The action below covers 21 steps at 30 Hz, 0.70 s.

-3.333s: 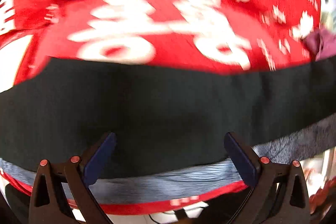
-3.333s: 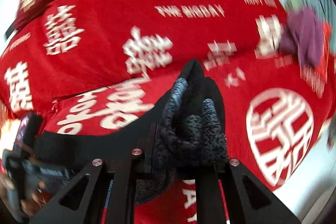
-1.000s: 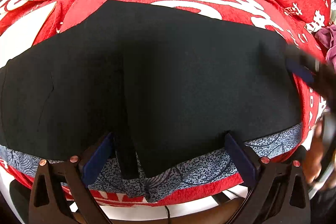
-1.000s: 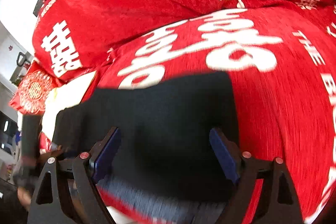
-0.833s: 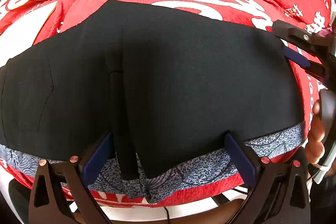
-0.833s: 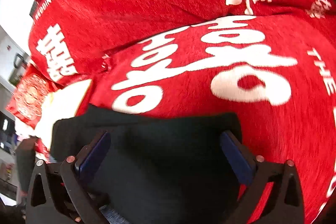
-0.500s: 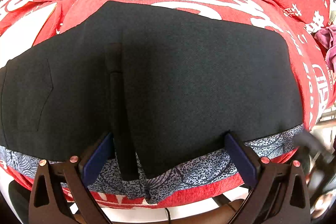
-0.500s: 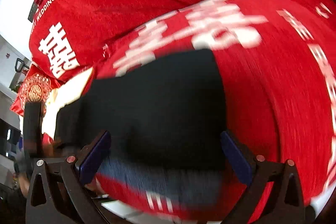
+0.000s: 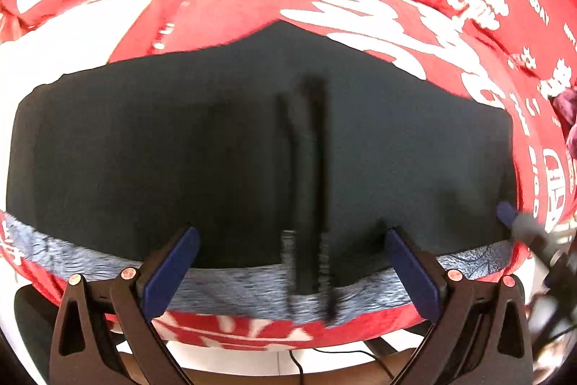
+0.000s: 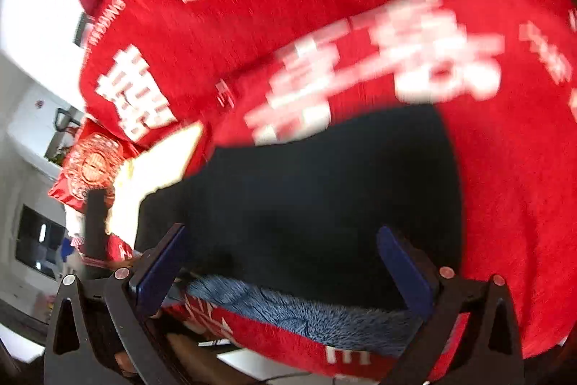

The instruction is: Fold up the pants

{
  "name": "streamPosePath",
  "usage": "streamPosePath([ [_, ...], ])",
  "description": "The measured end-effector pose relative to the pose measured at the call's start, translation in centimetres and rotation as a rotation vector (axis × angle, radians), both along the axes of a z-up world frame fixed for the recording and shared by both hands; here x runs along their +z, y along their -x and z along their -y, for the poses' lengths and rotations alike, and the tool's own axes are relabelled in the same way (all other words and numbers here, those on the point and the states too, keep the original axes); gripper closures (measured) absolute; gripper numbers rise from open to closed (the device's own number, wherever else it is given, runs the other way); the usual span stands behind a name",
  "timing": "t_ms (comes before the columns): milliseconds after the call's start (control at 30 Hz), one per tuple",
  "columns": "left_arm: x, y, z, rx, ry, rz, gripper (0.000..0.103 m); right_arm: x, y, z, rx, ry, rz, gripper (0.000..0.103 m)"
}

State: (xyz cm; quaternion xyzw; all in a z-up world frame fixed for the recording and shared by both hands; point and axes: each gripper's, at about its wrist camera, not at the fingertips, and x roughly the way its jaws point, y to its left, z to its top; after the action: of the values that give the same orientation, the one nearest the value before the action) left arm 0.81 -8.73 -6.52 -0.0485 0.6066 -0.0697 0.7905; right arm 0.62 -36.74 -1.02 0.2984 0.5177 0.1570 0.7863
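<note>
The black pants [image 9: 216,147] lie folded flat on a red cushion with white characters [image 9: 378,13]. A grey fuzzy lining [image 9: 230,284] shows along their near edge, and a vertical fold ridge [image 9: 306,175] runs down the middle. My left gripper [image 9: 292,258] is open and empty over the near edge. My right gripper [image 10: 281,258] is open and empty over the right end of the pants [image 10: 324,197]; its blurred fingertip [image 9: 508,215] shows at the right of the left wrist view.
A red backrest cushion [image 10: 252,6] rises behind the seat. A purple cloth [image 9: 566,103] lies at the far right. A red patterned packet [image 10: 90,165] and a white surface [image 10: 155,161] sit to the left. A cable [image 9: 324,352] lies on the floor below.
My left gripper has shifted left, so the fold ridge now sits between its fingers. My right gripper has moved back over the pants' right end. Both stay open.
</note>
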Motion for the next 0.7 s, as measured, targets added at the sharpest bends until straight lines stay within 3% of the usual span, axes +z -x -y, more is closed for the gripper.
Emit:
streamPosePath([
  [133, -0.3, -0.2, -3.5, 0.086, 0.034, 0.002, 0.0, 1.2, 2.4, -3.0, 0.044, 0.157, 0.073, 0.0],
  [200, -1.8, -0.9, -4.2, 0.108, 0.006, -0.048, 0.0, 2.2, 3.0, -4.6, 0.088, 0.166, 0.111, 0.0],
  [300, -1.6, -1.0, -4.7, 0.105, 0.004, -0.03, 0.0, 1.0, 1.7, -6.9, 0.145, 0.266, 0.058, 0.0],
  [367, -0.9, -0.7, -5.6, 0.12, 0.04, -0.007, 0.0, 2.1, 0.8, -8.6, 0.184, 0.343, 0.1, 0.0],
  [433, -0.6, -0.6, -6.9, 0.146, 0.028, 0.006, 0.0, 3.1, -0.2, -10.3, 0.239, 0.396, 0.134, 0.0],
  [533, -0.8, -0.3, -9.3, 0.185, 0.031, 0.005, 0.0, 1.4, -2.9, -14.3, 0.363, 0.692, 0.091, 0.0],
  [567, -0.7, 0.0, -10.3, 0.201, 0.04, 0.006, 0.0, 0.5, -3.5, -14.9, 0.396, 0.719, 0.081, 0.0],
  [667, -0.8, 1.2, -12.4, 0.249, 0.054, 0.027, 0.0, 1.8, -5.6, -14.8, 0.368, 0.675, 0.039, 0.0],
  [700, -1.4, 1.3, -13.1, 0.262, 0.044, 0.016, 0.0, 2.9, -5.7, -14.8, 0.353, 0.643, 0.074, 0.0],
])
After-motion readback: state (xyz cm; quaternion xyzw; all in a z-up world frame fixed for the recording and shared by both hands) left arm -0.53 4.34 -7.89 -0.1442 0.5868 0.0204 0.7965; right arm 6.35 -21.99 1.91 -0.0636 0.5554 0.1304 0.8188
